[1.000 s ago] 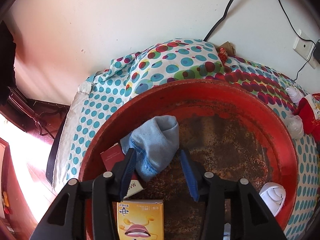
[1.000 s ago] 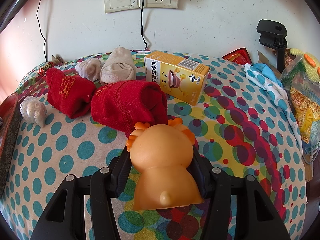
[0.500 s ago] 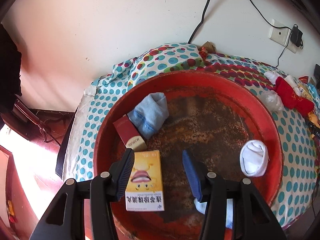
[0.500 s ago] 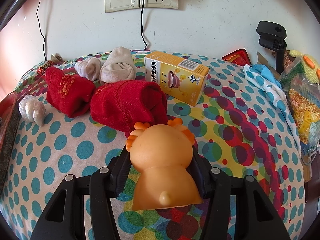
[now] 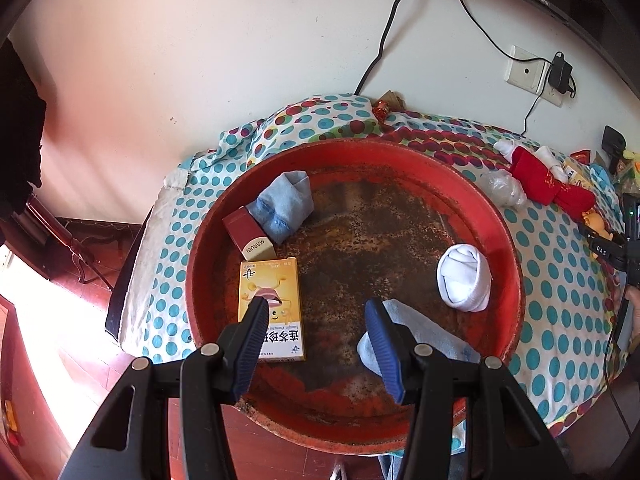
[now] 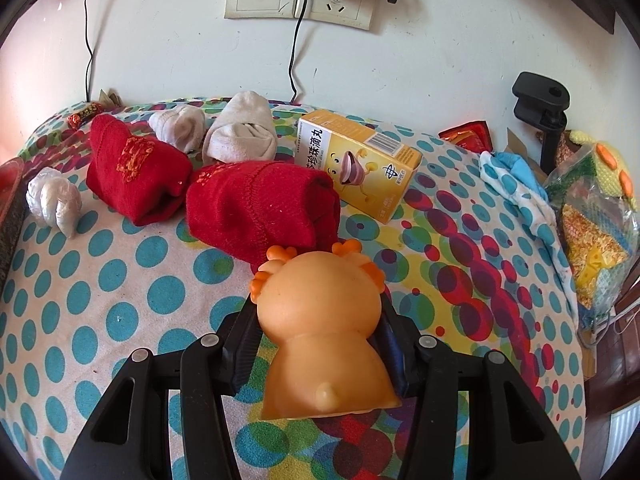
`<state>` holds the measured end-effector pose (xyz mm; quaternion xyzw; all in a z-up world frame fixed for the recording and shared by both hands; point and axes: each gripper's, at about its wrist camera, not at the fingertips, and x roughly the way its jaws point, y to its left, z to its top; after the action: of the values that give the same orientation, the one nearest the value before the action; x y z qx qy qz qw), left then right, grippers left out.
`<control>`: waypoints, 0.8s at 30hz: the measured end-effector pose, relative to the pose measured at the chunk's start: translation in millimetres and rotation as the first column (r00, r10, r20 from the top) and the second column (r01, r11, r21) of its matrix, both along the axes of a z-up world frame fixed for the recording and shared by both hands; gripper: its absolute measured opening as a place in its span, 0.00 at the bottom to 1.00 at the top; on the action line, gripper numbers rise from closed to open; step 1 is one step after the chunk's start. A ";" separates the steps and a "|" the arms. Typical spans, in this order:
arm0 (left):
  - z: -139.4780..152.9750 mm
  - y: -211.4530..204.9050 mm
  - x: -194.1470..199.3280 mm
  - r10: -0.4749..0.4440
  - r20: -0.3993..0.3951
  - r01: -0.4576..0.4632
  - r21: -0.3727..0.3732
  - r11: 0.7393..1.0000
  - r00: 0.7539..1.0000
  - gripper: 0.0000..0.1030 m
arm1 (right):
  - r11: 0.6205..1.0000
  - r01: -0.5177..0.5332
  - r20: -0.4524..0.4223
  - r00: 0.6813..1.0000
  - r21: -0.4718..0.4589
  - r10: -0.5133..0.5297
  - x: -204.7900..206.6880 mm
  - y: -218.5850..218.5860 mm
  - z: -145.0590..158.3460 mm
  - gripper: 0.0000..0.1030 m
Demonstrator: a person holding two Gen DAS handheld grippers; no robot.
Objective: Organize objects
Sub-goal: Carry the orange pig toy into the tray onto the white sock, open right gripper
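Note:
My left gripper [image 5: 316,306] hangs open over the near side of a round red tray [image 5: 516,280], with nothing between its fingers. In the tray lie a blue sock [image 5: 284,204], a dark red box [image 5: 248,236], a yellow box [image 5: 270,308], a rolled white sock [image 5: 464,276] and a pale blue sock [image 5: 432,340]. My right gripper [image 6: 318,304] has an orange toy figure [image 6: 320,320] between its fingers. Its jaws are closing and the pads press on the toy's sides. The toy stands on the dotted cloth [image 6: 120,280].
Beyond the toy lie two red socks [image 6: 264,208] [image 6: 132,168], two rolled pale socks [image 6: 240,128] and a second yellow box [image 6: 360,164]. A silvery wad [image 6: 52,200] sits at the left. Bags [image 6: 592,208] and a black clamp [image 6: 540,100] crowd the right. Cables hang from wall sockets [image 6: 300,0].
The left gripper has drawn back and up from the tray, so the whole tray with the yellow box and white sock now shows. The right gripper stays around the toy.

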<state>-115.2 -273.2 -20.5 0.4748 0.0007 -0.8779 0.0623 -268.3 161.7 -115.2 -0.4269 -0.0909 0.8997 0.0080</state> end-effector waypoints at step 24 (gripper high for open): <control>7.2 12.8 9.2 -0.044 0.016 0.044 0.011 0.999 0.999 0.50 | 0.995 -0.037 -0.015 0.999 -0.091 0.036 35.1 -49.4 34.9 0.43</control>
<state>-106.0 -260.4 -13.3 0.4820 -0.0055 -0.8752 0.0404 -233.2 112.3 -80.4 -0.4192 -0.0576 0.9056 -0.0271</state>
